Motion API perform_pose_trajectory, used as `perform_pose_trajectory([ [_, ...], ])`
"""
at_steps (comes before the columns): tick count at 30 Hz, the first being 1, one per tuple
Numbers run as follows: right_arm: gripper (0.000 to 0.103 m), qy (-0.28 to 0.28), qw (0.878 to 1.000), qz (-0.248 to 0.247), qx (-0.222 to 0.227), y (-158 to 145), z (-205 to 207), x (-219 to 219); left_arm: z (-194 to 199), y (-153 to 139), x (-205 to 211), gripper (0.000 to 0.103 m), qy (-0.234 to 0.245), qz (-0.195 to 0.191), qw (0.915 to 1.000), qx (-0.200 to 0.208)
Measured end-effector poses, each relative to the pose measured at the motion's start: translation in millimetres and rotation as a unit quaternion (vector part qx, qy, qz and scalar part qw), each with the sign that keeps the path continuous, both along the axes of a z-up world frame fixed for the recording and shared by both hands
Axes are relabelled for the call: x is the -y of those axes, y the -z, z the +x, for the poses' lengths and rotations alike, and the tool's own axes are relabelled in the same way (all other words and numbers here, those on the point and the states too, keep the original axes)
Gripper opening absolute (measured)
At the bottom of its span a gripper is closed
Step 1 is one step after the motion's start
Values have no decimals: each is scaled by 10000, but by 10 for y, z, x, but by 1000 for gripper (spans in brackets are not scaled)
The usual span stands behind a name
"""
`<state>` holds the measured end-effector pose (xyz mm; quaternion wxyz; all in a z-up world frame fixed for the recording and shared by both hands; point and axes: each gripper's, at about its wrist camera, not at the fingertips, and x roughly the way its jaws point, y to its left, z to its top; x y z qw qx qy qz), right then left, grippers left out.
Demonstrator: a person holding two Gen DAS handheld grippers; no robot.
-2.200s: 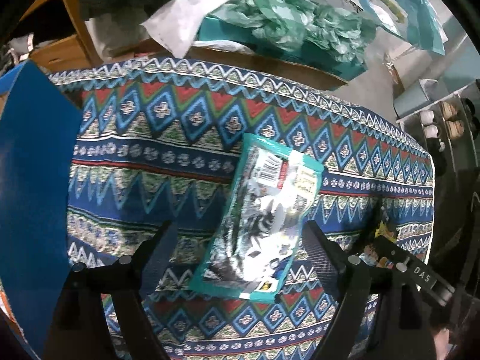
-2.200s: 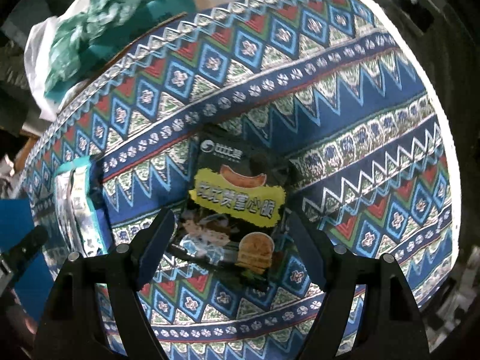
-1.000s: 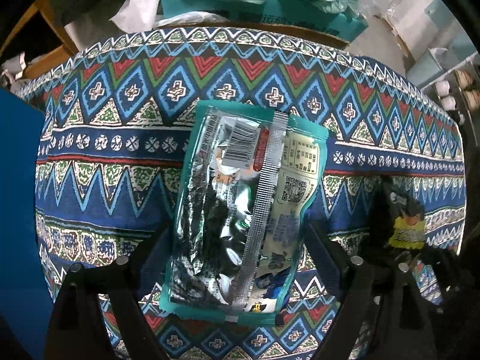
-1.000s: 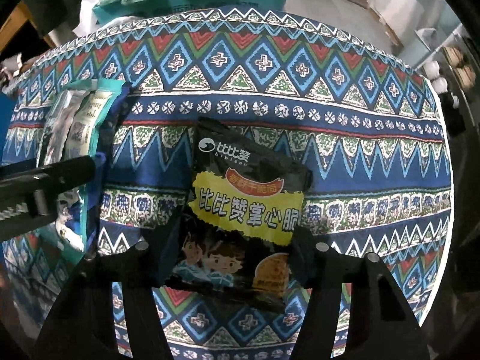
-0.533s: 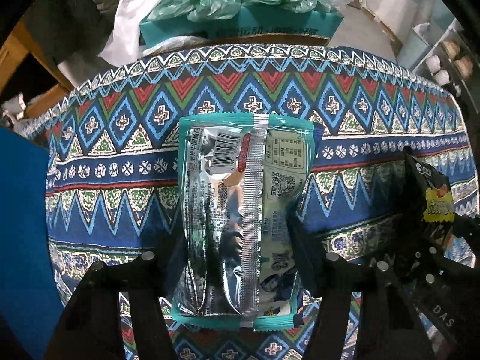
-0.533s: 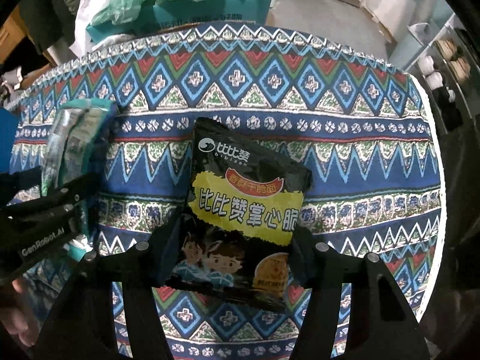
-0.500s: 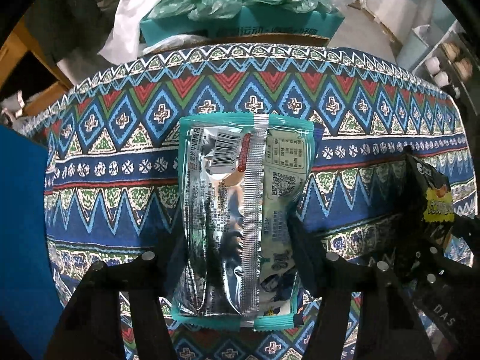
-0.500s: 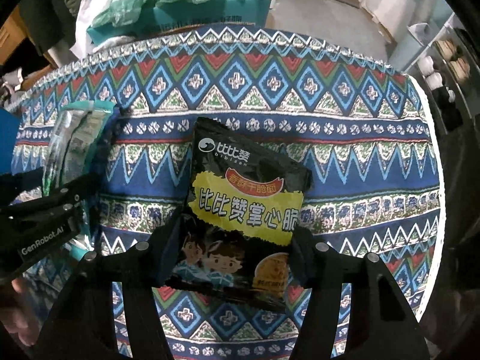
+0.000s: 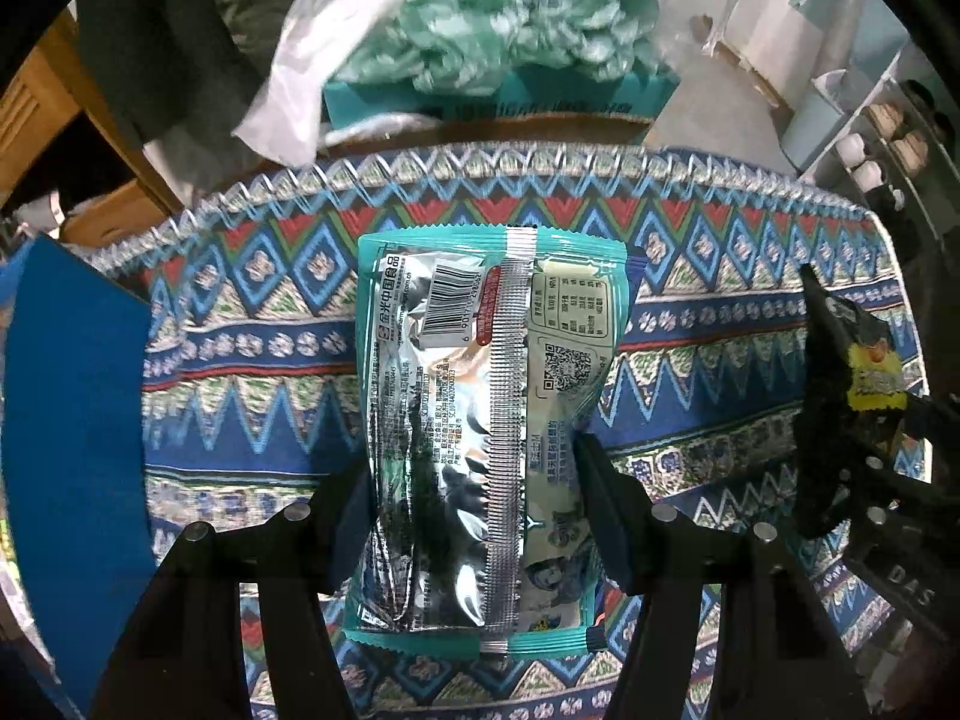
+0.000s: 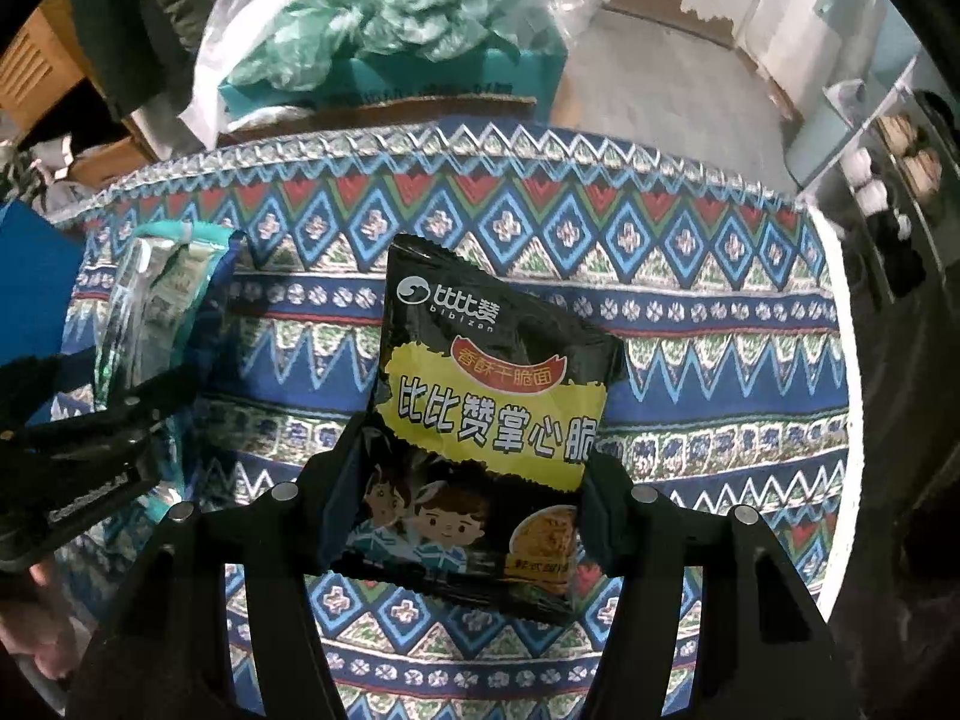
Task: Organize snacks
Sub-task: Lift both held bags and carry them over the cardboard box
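Observation:
My left gripper [image 9: 471, 486] is shut on a teal and silver snack packet [image 9: 480, 396], back side up with barcode and seam showing, held above the patterned tablecloth [image 9: 270, 324]. My right gripper [image 10: 465, 474] is shut on a black snack packet [image 10: 486, 426] with a yellow band and cartoon children, also lifted above the cloth. The black packet shows edge-on at the right of the left wrist view [image 9: 840, 372]. The teal packet shows at the left of the right wrist view [image 10: 162, 312], with the left gripper's body below it.
A blue flat panel [image 9: 72, 420] stands at the table's left edge. Behind the table sit a teal box [image 10: 420, 84] stuffed with green tissue, white plastic bags [image 9: 324, 66] and wooden furniture [image 9: 36, 120]. A shelf with small jars [image 10: 888, 180] is at the right.
Both grippers closed on their packets and lifted them off the cloth. Since half a second ago both have risen and drawn back, showing more of the room behind the table.

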<state>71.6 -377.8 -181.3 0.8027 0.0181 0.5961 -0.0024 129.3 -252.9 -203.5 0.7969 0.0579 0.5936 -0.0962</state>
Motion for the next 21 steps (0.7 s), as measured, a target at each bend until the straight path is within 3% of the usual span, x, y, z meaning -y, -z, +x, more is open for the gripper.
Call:
perform_pose_trajectory([
  [21,61,-656,9960,38,608,-721,-102,-580,-415,-1014,-1052,64,30,-183,9974,696],
])
